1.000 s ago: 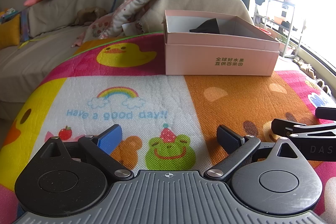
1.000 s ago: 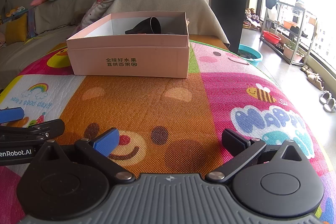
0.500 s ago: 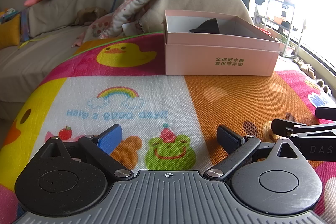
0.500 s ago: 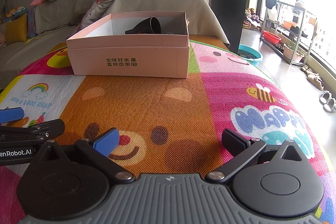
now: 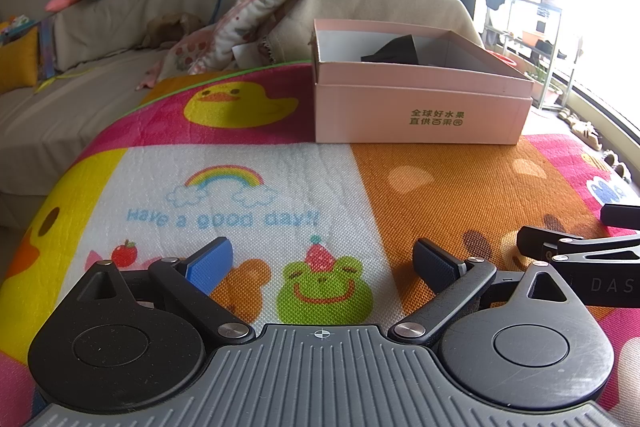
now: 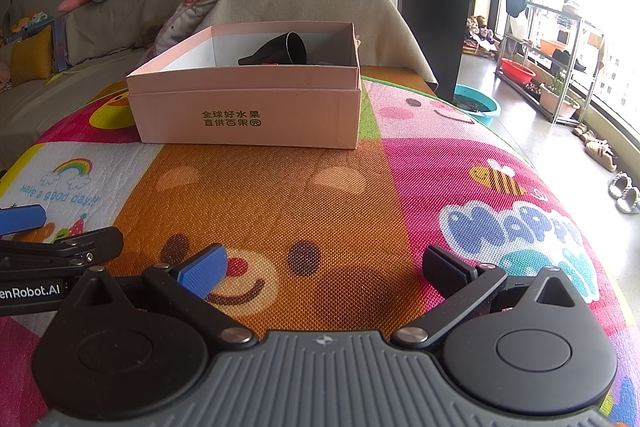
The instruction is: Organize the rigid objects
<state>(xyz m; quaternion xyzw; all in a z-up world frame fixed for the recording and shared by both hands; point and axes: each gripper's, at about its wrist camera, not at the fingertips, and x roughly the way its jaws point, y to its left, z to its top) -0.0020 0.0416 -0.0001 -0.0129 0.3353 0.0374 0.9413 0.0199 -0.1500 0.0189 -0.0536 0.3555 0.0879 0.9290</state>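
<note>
The play mat [image 6: 320, 187] in front of the sofa [image 5: 100, 27] is bare between you and the box [image 6: 248, 107] — nothing has shifted in the last second. Your left gripper [image 5: 322, 261] and right gripper [image 6: 324, 267] rest low on the mat, both spread wide and empty. A black funnel [image 6: 280, 53] lies inside the box; no loose object shows outside it — the sorting looks finished.
</note>
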